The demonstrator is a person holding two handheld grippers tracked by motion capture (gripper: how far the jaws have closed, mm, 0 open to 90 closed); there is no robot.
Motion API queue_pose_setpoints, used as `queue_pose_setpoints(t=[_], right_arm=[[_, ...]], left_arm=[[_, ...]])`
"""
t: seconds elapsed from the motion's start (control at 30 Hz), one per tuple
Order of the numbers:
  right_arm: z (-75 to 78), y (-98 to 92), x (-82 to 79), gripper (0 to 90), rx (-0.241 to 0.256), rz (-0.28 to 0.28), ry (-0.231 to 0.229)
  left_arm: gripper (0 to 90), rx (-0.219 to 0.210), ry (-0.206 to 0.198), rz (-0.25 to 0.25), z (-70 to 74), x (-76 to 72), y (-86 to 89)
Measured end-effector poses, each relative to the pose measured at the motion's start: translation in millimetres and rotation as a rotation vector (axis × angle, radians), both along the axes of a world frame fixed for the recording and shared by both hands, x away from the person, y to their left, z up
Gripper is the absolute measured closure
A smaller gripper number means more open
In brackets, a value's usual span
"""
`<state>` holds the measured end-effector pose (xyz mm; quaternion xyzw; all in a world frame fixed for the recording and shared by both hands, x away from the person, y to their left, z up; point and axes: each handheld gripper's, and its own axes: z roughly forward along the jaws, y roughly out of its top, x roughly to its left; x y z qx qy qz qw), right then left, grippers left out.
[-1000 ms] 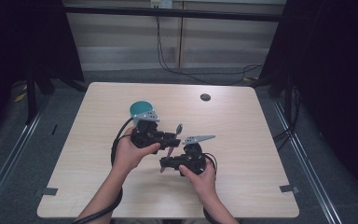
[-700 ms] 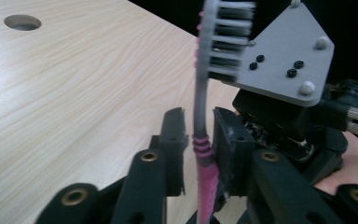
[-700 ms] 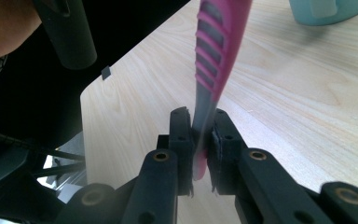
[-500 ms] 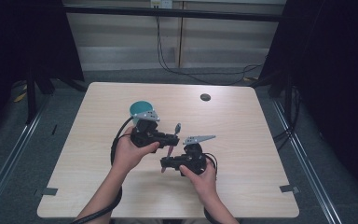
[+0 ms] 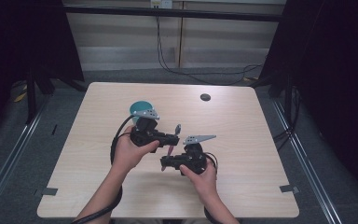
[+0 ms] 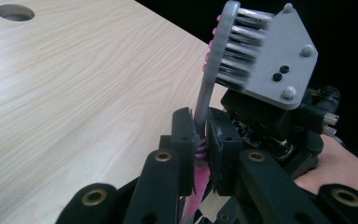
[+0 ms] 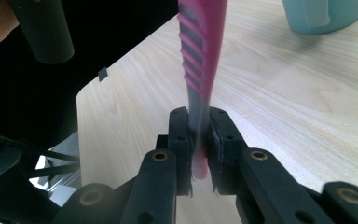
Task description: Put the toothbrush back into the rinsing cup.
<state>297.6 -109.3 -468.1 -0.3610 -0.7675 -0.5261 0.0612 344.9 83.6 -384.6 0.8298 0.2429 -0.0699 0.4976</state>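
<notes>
A teal cup (image 5: pixel 138 108) stands at the far left, just behind the left gripper (image 5: pixel 171 138). Both it and the right gripper (image 5: pixel 165 163) are clamped on the toothbrush (image 5: pixel 173 140), mid-table above the wooden table (image 5: pixel 242 140); bare wood lies rightward.

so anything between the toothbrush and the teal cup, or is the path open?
Nothing visible on the bare table between them. Both grippers clamp the toothbrush: the left gripper near its neck, the right gripper near the handle end. The teal cup sits just beyond the left hand, whose gripper is the nearest thing to that route.
</notes>
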Motion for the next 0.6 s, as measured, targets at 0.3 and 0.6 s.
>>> queue_pose_setpoints(t=[0.3, 0.6], right_arm=[[0.5, -1.1, -1.5, 75.4, 0.022, -0.004, -0.012], [-0.1, -7.2, -2.9, 58.7, -0.005, -0.02, -0.027]], left_arm=[[83.0, -0.008, -0.004, 0.006, 1.8, -1.3, 0.8], [83.2, -0.002, -0.018, 0.03, 4.4, 0.3, 7.4]])
